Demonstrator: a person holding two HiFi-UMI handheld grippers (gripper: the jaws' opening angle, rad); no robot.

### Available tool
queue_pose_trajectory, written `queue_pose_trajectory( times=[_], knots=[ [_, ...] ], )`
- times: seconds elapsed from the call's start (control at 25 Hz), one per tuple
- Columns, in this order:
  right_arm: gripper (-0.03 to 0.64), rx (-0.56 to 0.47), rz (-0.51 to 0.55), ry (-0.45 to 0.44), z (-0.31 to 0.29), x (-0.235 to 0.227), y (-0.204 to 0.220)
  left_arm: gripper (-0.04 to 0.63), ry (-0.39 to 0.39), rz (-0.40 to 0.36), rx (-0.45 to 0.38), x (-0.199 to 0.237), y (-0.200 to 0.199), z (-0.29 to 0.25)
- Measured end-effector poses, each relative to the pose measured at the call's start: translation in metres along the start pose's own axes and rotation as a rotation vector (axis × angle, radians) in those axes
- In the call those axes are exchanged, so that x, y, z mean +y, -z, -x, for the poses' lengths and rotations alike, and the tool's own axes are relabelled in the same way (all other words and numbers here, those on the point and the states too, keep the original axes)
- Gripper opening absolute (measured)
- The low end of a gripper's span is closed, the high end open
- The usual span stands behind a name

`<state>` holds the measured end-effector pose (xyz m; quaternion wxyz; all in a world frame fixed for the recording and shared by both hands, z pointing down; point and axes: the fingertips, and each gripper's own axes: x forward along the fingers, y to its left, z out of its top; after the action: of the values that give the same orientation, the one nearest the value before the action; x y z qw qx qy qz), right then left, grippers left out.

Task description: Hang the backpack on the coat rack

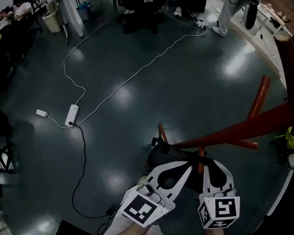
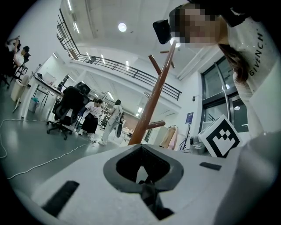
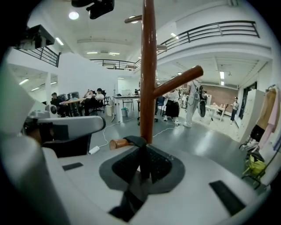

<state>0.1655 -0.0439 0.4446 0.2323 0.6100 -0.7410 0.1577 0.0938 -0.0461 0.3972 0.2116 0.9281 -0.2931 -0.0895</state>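
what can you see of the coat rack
The coat rack is a round, reddish-brown pole that looks like wood, standing upright. Pegs of the same wood slant up from it. One long peg points up to the right. Low down, a short peg with a pale cut end has a black strap draped over it. The foot of the pole is hidden.

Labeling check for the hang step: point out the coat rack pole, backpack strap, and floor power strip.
coat rack pole (image 3: 148, 57), right gripper view, shaft above the branching arm.
backpack strap (image 3: 143, 162), right gripper view, vertical stretch below its loop.
power strip (image 1: 71, 115), head view, middle of its white body.
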Motion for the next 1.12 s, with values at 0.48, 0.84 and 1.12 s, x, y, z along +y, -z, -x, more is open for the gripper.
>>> queue_pose_trajectory(
  times=[0.48,0.84,1.12],
  knots=[
    [0.044,0.021,0.09,-0.065,-0.008,0.01,0.011,0.009,-0.014,0.027,0.022,0.007,0.012,0.009],
    [0.046,0.071,0.029,-0.116,-0.008,0.017,0.036,0.009,-0.014,0.035,0.022,0.006,0.015,0.015],
    [0.046,0.036,-0.035,-0.202,-0.002,0.041,0.04,0.009,-0.028,0.033,0.041,0.012,0.024,0.021]
  ],
)
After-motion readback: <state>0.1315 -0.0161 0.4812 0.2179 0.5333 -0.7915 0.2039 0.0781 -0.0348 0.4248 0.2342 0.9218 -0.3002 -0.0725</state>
